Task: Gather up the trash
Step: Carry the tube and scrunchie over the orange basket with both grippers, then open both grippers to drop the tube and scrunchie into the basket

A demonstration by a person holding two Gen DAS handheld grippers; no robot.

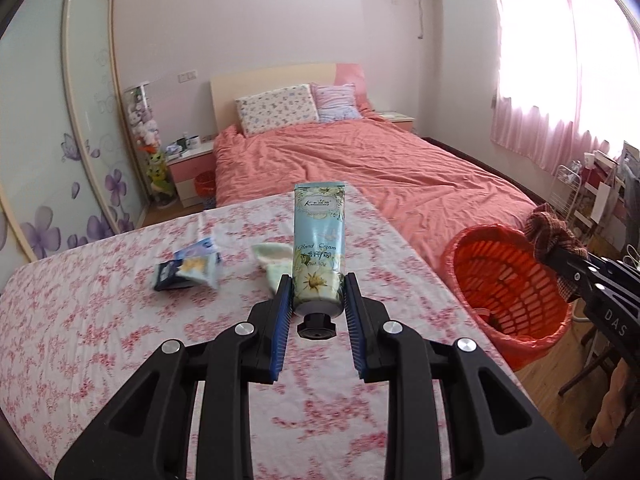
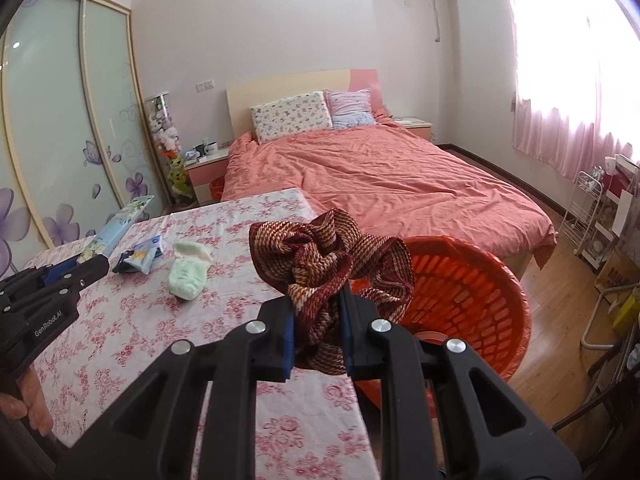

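Trash items sit in both grippers above a floral-clothed table (image 1: pixel 100 340). Left gripper (image 1: pixel 318 300) pinches a pale blue hand cream tube (image 1: pixel 318 240), cap nearest the camera, its brand print too small to read. Right gripper (image 2: pixel 318 320) clamps a crumpled red-brown woven cloth (image 2: pixel 332 264) beside the orange basket (image 2: pixel 480 292), which it partly hides. Blurred packets (image 1: pixel 188 266) and a pale green sock (image 2: pixel 188 272) lie on the table.

Ahead of me, a bed (image 1: pixel 380 160) is lying under coral bedding, pillows (image 1: pixel 276 108) resting against its headboard; pink curtains (image 1: pixel 560 80) are glowing.
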